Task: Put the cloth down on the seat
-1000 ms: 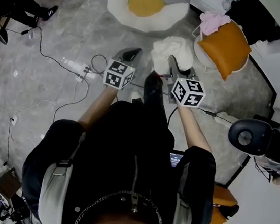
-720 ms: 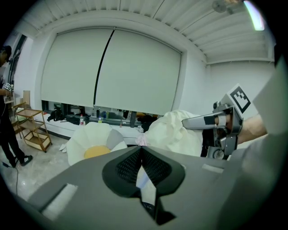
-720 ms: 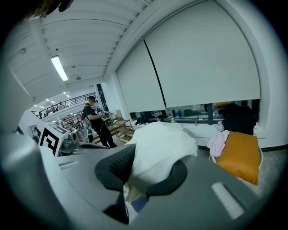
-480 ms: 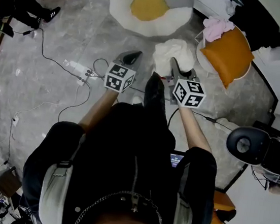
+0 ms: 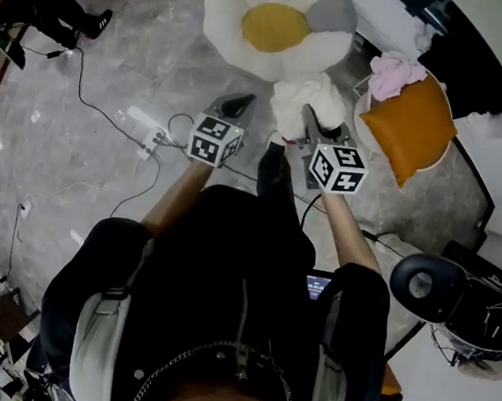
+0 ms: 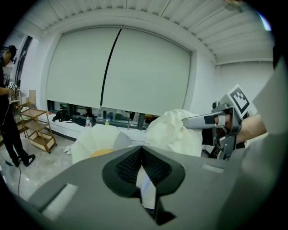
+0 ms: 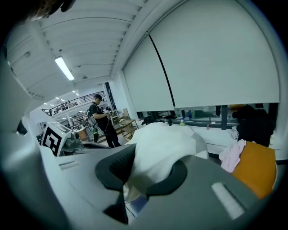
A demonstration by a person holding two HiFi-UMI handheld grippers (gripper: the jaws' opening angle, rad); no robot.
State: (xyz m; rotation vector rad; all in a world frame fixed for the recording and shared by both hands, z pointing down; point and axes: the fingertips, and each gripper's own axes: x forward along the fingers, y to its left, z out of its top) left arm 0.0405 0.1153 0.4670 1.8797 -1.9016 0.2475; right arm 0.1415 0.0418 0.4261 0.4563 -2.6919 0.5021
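Cloth (image 5: 305,99), white and bunched up, is pinched between the fingers of the right gripper (image 5: 310,117) and held at the near edge of the flower-shaped seat (image 5: 222,12) (white petals, yellow middle). The left gripper (image 5: 237,104) is also just short of the seat, beside the cloth, with its fingers pressed together on nothing.

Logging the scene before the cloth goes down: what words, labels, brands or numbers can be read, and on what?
None can be read.
Marker cubes on left gripper and right gripper: square black-and-white patterns, no letters.
Lit screen at the person's waist: too small.
Bottles on the sill: labels too blurred.
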